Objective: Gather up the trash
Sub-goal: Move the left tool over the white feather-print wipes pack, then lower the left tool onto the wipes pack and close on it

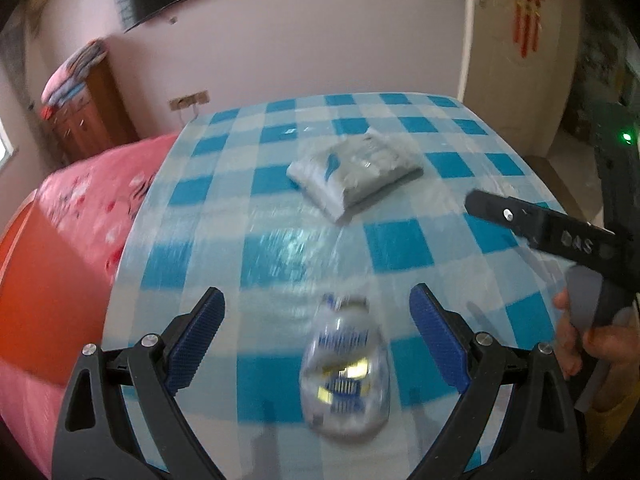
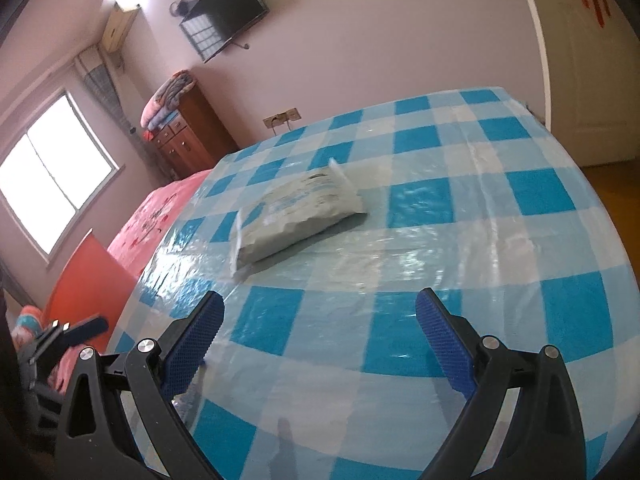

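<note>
Clear plastic bottle (image 1: 346, 368) lies on the checked tablecloth (image 1: 400, 240), right between your left gripper (image 1: 316, 340) fingers, which are spread wide and not touching it. Looks like the approach step of the first pickup. Next: settle, since the view is blurred, then close across the body. Right gripper (image 2: 320, 340) also spread, holding nothing; grey packet (image 2: 296, 216) sits well ahead, mid-table.

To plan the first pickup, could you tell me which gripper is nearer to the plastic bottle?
Left. The left gripper is open around the plastic bottle; the right gripper is open over bare tablecloth.
</note>
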Demonstrator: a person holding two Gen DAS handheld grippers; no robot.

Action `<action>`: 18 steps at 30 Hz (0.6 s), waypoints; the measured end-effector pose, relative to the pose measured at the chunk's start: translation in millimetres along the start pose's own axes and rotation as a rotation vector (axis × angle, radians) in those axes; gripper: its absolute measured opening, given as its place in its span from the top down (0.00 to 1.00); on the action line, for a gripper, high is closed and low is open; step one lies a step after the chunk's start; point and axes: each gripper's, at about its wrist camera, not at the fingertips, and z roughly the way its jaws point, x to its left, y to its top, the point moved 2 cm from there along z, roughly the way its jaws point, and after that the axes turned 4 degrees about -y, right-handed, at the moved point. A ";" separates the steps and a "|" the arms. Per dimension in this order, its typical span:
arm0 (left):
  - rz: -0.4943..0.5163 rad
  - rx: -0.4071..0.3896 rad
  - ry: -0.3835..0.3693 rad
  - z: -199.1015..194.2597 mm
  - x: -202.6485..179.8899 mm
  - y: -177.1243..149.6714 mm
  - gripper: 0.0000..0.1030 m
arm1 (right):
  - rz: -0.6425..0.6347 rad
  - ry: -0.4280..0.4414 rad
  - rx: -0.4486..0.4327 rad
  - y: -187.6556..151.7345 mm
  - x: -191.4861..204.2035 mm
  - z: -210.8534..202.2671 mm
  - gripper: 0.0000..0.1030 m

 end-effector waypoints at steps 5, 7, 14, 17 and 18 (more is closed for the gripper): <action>0.166 0.022 -0.060 35.3 -19.8 40.0 0.09 | 0.066 0.008 -0.003 3.3 -22.9 -3.6 0.07; 0.237 0.025 -0.049 47.6 -26.7 50.9 0.09 | 0.086 0.016 -0.003 3.7 -29.1 -5.1 0.07; 0.398 0.091 -0.095 95.6 -38.0 86.0 0.09 | 0.108 0.050 -0.002 3.6 -38.0 -8.3 0.07; 0.423 0.136 -0.100 116.0 -34.9 93.8 0.09 | 0.119 0.061 -0.002 4.1 -41.6 -9.3 0.07; 0.431 0.144 -0.096 120.7 -33.9 95.8 0.09 | 0.122 0.063 -0.003 4.3 -42.8 -9.6 0.07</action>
